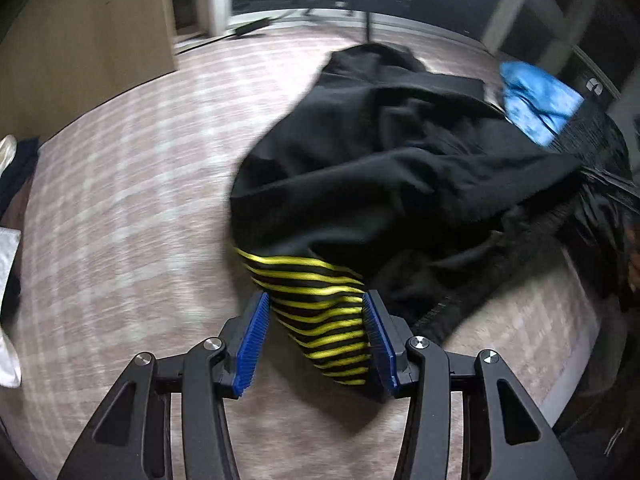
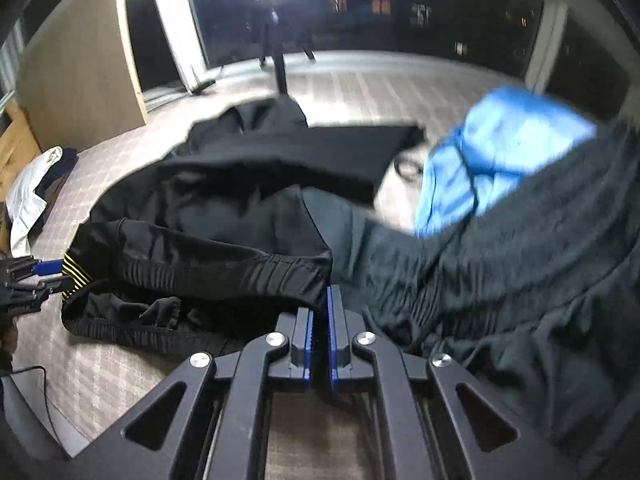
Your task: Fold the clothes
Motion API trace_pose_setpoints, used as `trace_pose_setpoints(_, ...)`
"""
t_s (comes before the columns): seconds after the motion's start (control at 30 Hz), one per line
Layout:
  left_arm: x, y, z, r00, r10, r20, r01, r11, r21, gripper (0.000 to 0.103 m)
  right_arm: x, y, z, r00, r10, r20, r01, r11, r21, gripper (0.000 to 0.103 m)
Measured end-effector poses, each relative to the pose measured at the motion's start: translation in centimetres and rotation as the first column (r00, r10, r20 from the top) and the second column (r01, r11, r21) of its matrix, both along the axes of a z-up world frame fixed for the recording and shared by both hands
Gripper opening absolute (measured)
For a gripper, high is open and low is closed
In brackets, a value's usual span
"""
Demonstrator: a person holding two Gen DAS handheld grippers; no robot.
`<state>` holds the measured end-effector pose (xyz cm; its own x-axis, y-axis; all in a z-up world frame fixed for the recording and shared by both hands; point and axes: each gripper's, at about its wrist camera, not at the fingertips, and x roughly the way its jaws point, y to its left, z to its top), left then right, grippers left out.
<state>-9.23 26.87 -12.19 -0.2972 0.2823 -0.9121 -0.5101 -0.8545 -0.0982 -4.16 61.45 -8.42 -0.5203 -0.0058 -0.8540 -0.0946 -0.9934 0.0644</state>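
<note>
Two handheld grippers work a black garment (image 1: pixel 380 168) heaped on a pink-and-white checked bedspread (image 1: pixel 120 200). The left gripper (image 1: pixel 316 344) stands part-open w/ the garment's yellow-striped cuff (image 1: pixel 324 312) between its blue pads (image 1: pixel 252 344); the cuff lies against the pad at 3 o'clock, clear of the one at 9. The right gripper (image 2: pixel 319 336) is closed to a narrow slit, its tips at the fold of a ribbed black hem (image 2: pixel 224 276); whether cloth is actually pinched can't be told, since the tips hide the contact. In the right wrist view the garment spreads from 9 to 3 o'clock, w/ the left gripper at 9 by the striped cuff. Open bedspread runs from 7 to 11 o'clock in the left view, ending at the bed edge near a tan wall panel (image 1: pixel 80 32). A blue cloth (image 1: pixel 536 100) sits at 2 o'clock, partly under dark fabric. White and dark clothes (image 2: pixel 36 192) lie at 9–10 o'clock, cut off by the frame. Motion blur smears the far side; the background beyond the bed is dark and unreadable.
</note>
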Motion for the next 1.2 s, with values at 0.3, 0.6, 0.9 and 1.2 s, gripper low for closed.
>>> trace_pose_setpoints(0.3, 1.8, 2.4, -1.7, 0.993, -0.115, -0.025, 0.109, 0.981, -0.159, 0.041, -0.2, -0.2, -0.8, 0.999, 0.037, 0.006, -0.037, 0.999, 0.005, 0.006)
trace_pose_setpoints(0.6, -1.6, -2.8, 4.4, 0.999, -0.021, 0.036, 0.014, 0.985, 0.170, 0.017, -0.2, -0.6, 2.7, 0.994, 0.024, -0.107, -0.030, 0.998, -0.050, 0.006)
trace_pose_setpoints(0.9, 0.3, -11.8, 25.5, 0.944, 0.092, -0.318, 0.048, 0.912, 0.406, 0.005, 4.4, -5.2, 20.7, 0.873, 0.036, -0.487, -0.044, 0.999, -0.005, 0.005)
trace_pose_setpoints(1.2, 10.1, -19.1, 38.2, 0.801, 0.159, -0.577, 0.156, 0.875, 0.459, 0.005, 14.7, -12.3, 33.1, 0.669, 0.055, -0.741, -0.029, 0.998, 0.048, 0.006)
